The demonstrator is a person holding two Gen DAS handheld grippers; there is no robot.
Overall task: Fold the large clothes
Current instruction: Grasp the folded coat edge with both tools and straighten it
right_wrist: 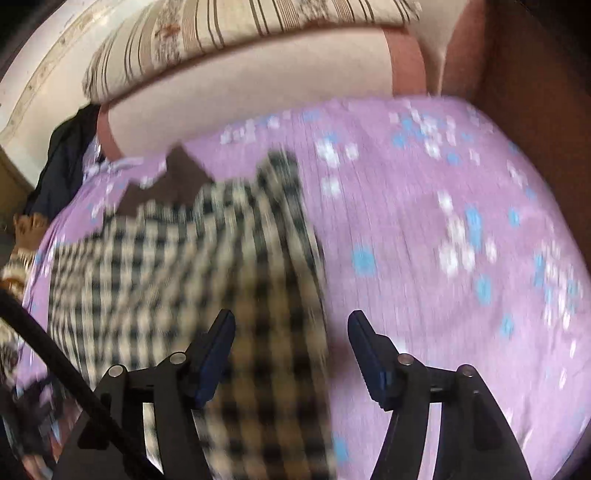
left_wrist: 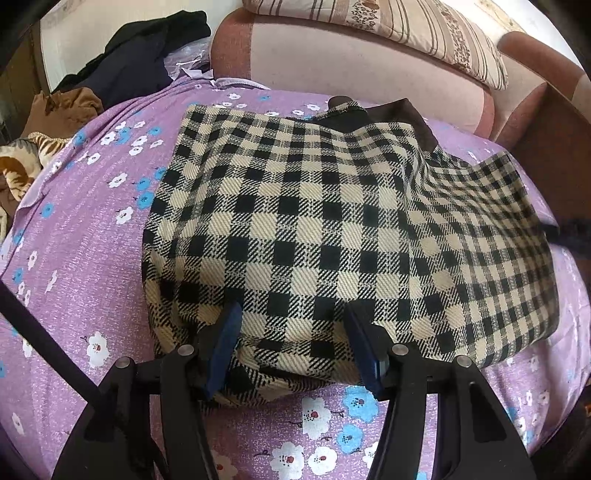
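Fingers of the left gripper (left_wrist: 291, 347) are standing spread, straddling the near edge of the checked coat (left_wrist: 317, 221) lying mid-frame on the purple sheet (left_wrist: 85, 229). Right gripper (right_wrist: 291, 354), also spread, is hovering over the coat's blurred right edge. Mid-fold, apparently; next, pinching an edge and carrying it across.

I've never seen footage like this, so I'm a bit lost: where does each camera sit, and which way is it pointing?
Left wrist: sits on the left tool, looking forward over the checked garment on the purple sheet toward the headboard; its open blue fingers show.
Right wrist: sits on the right tool, blurred, facing the same way over the garment's right edge; its open fingers show.
Shared: garment, sheet, headboard, striped pillow.
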